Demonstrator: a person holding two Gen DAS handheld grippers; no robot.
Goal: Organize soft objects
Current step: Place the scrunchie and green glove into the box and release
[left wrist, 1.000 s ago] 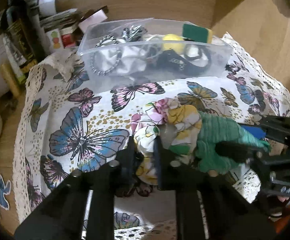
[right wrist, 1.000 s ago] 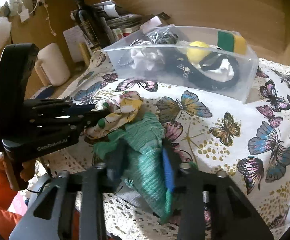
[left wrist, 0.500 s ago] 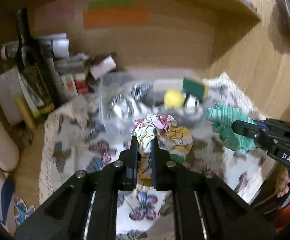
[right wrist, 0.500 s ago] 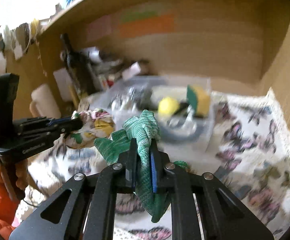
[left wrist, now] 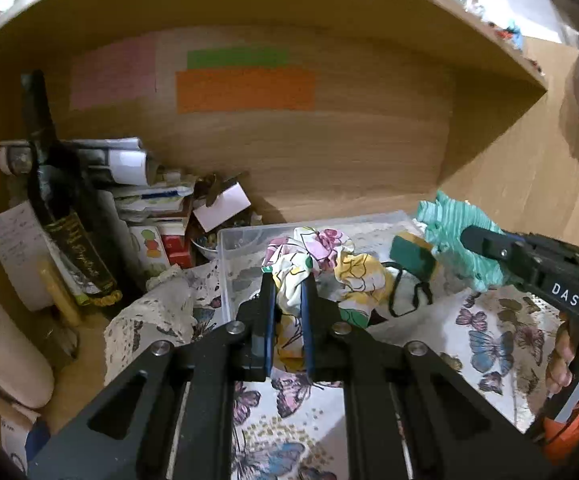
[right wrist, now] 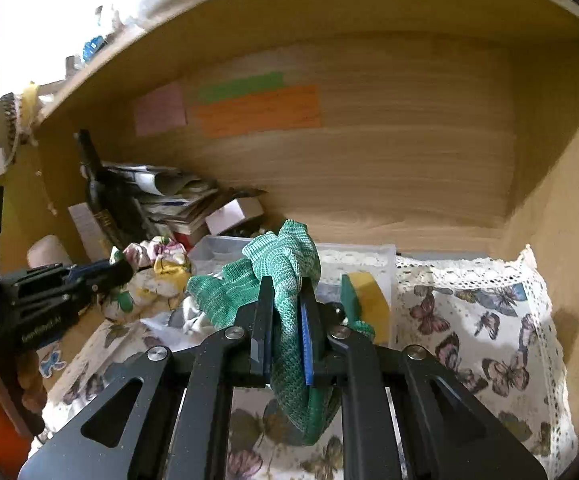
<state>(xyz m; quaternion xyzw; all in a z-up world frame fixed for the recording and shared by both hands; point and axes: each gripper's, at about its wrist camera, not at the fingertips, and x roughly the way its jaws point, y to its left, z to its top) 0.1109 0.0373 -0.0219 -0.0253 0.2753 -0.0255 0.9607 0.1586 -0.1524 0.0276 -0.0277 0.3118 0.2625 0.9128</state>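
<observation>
My left gripper (left wrist: 287,292) is shut on a floral fabric scrunchie (left wrist: 321,256) and holds it in the air in front of the clear plastic bin (left wrist: 225,240). My right gripper (right wrist: 287,292) is shut on a green knitted cloth (right wrist: 285,256), also lifted, with its tail hanging below the jaws. In the left wrist view the right gripper (left wrist: 473,236) holds the green cloth (left wrist: 453,220) at the right, over the bin's right end. In the right wrist view the left gripper (right wrist: 125,270) carries the scrunchie (right wrist: 157,264) at the left.
The bin holds a green and yellow sponge (right wrist: 363,300) and black and white items. It stands on a butterfly-print cloth (right wrist: 489,320) inside a wooden shelf nook. A dark bottle (left wrist: 61,216), papers and boxes crowd the back left corner.
Both grippers have lifted their pieces off the butterfly cloth and carried them up and forward toward the bin. The scrunchie and green cloth, which were touching, are now apart.
</observation>
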